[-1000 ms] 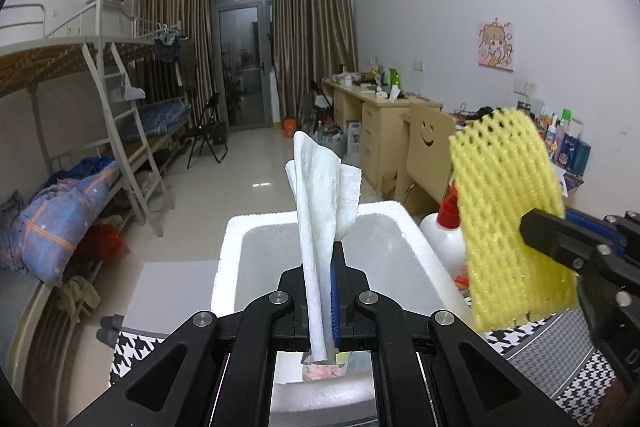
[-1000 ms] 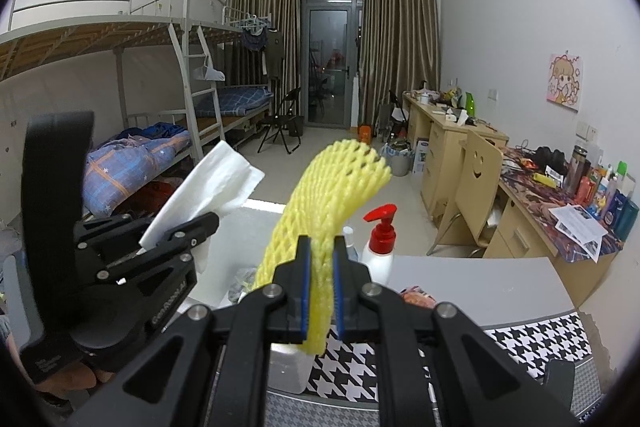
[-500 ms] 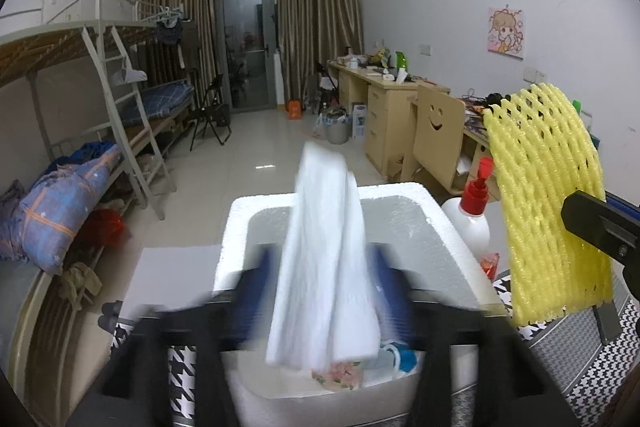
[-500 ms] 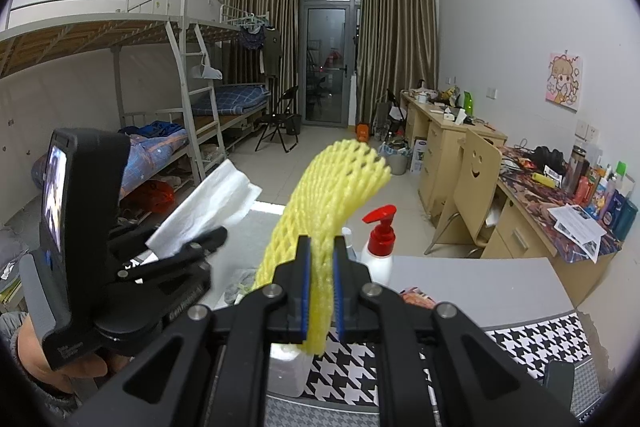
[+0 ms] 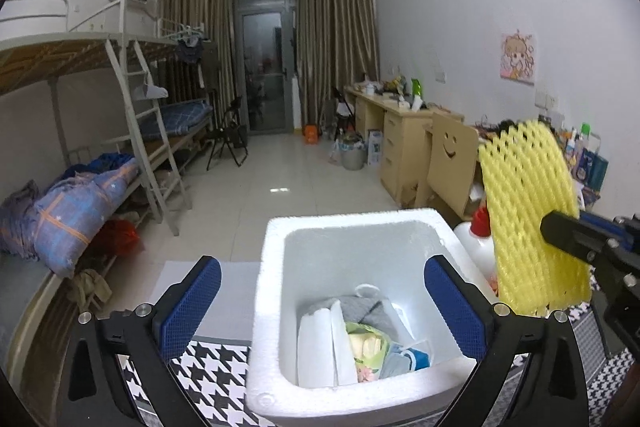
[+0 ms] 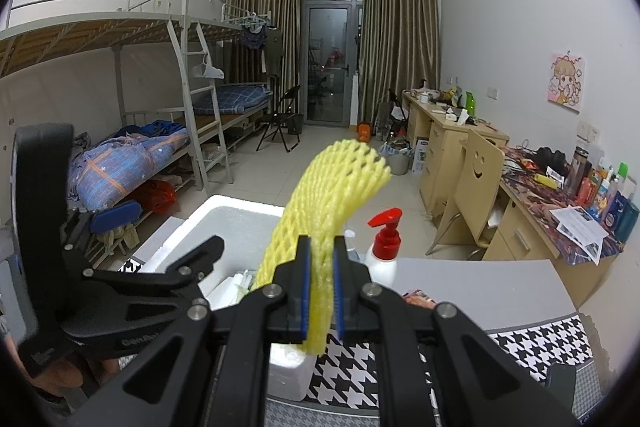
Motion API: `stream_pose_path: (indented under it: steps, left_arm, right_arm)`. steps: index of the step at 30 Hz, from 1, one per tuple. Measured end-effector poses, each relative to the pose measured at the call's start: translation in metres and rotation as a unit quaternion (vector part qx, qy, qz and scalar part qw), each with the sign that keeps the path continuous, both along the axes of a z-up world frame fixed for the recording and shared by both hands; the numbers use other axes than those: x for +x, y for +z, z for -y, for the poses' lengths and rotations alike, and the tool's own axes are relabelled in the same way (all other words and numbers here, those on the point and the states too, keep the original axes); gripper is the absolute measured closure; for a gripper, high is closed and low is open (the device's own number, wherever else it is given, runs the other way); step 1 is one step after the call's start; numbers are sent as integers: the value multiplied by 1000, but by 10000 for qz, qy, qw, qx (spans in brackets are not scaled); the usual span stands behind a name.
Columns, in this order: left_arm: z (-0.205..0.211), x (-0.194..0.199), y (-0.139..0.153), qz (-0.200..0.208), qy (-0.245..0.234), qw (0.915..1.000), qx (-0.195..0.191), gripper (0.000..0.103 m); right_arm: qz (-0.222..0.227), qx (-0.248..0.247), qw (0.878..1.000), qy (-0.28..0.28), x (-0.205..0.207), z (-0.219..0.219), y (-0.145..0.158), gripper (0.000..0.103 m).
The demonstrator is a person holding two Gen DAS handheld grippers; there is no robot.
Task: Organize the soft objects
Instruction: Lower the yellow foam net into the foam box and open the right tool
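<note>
Yellow foam net (image 6: pixel 328 211) stays pinched in my right hand-held gripper (image 6: pixel 320 301). My left hand-held gripper (image 5: pixel 320 311) is opening, empty, over the foam box (image 5: pixel 272 291); white tissue (image 5: pixel 320 347) lies inside.

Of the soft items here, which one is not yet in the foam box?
The yellow foam net: the right tool pinches it above the table, while the white tissue and other soft items lie inside the box.

Both tools, left tool (image 5: pixel 320 303) & right tool (image 6: pixel 320 285): black angular frames, silver screws, blue ribbed pads.
</note>
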State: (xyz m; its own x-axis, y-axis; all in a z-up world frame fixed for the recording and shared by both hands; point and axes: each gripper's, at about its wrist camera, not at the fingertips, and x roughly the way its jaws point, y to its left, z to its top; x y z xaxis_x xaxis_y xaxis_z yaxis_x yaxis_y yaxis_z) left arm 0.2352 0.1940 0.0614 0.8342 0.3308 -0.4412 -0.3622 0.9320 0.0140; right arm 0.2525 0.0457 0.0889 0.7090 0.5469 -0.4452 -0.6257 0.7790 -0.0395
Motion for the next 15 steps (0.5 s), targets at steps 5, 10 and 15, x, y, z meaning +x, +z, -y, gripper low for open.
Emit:
stream_pose_path:
  steps: [5,10,15]
  left_arm:
    - [-5,-6,-1,-70,180,9998,-50,1]
    - [-10,-13,-4,-99,439,9990,61,1]
    - [-18,-19,-2,-1,571,9984,54,1]
  right_arm:
    - [-13,-1,10000,46,1,-3,-1,90]
    - [0,-28,9999,108,1,-8,-2,90]
    - [8,-54,9999,155,2,-14,-2,90]
